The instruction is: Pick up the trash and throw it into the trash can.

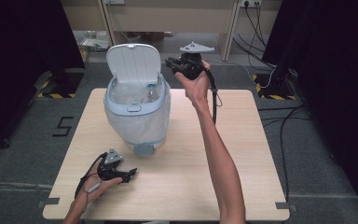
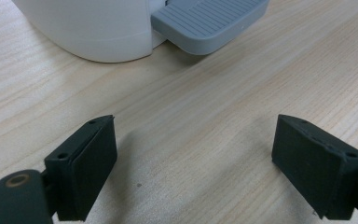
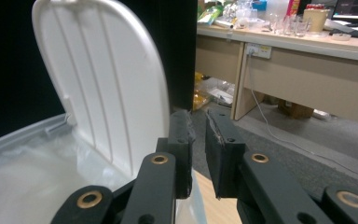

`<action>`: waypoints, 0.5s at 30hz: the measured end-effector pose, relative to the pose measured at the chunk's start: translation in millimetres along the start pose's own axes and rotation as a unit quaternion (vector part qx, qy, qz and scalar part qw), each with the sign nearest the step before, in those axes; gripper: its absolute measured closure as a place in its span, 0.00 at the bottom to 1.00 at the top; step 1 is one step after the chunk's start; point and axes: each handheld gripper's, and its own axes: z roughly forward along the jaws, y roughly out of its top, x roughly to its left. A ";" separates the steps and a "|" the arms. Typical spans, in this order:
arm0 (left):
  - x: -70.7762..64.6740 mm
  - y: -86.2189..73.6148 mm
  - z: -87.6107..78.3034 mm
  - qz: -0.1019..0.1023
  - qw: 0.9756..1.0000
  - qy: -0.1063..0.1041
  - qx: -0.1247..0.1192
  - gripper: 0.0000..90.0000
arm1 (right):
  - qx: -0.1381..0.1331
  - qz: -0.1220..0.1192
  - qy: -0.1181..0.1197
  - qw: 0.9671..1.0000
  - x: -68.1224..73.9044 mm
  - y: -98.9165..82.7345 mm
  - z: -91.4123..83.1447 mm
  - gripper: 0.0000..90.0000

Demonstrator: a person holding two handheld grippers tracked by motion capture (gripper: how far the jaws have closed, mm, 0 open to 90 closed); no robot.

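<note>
High view: a white pedal bin is standing on the far-left part of the wooden table, well in from every edge. Its lid is standing open and upright at the back, and a clear liner bag is draping over the rim. A clear plastic bottle is lying inside, toward the right. The right gripper is hovering just right of the lid near the far table edge, clear of the bin, with its cable hanging down along the forearm. The left gripper is resting low on the near-left tabletop, pointing right, near the grey foot pedal but apart from it. The right half of the table is lying bare, with plenty of open room.

Left gripper view: the jaws are spreading wide with nothing but bare wood between them. The bin base and the ribbed pedal are sitting ahead, apart from the pads.

Right gripper view: the jaws are standing pressed nearly together, with a thin gap and nothing between them. The ribbed underside of the lid is rising just left of them; I cannot tell if it is touching. The liner is showing below, with desks far behind.
</note>
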 end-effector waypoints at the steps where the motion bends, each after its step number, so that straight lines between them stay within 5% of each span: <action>1: 0.0 0.0 0.0 0.000 1.000 0.000 0.000 0.14 | -0.002 0.001 0.002 1.000 -1.4 0.9 1.9 0.89; 15: 0.0 0.0 0.1 0.000 1.000 0.000 0.000 0.14 | -0.001 0.026 0.019 0.999 -17.6 -4.1 27.0 0.90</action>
